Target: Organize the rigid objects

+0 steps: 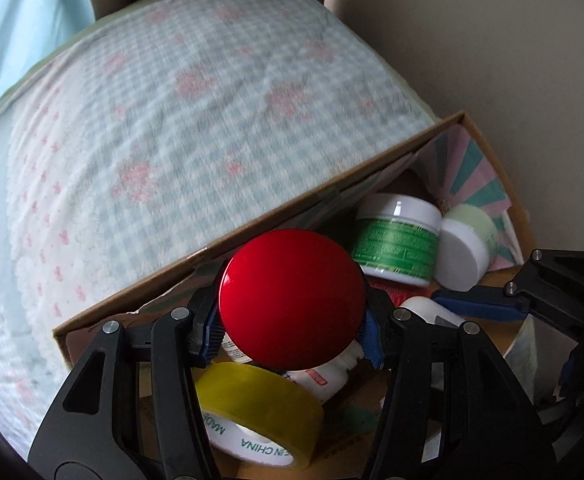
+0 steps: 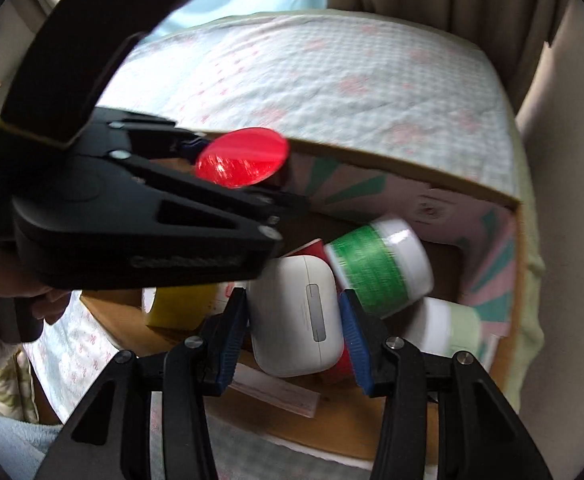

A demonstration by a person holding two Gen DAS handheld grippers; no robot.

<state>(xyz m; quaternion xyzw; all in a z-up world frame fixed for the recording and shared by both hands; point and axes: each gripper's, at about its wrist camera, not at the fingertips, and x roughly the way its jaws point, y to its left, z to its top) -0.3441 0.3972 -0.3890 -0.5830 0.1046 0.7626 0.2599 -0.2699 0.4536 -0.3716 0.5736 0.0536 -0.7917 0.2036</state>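
Two jars (image 1: 395, 240), one tape roll (image 1: 256, 412), boxed.

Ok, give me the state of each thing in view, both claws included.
left claw: shut on the red disc, above the box
right claw: shut on the white case, above the box
cardboard box: open-topped, on the bed
green-label jar: lying on its side in the box
yellow tape roll: tilted in the box

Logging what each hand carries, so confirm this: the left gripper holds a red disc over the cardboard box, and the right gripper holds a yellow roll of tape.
Wrong on the right gripper: the right wrist view shows its fingers clamping a white case. The yellow tape lies in the box.
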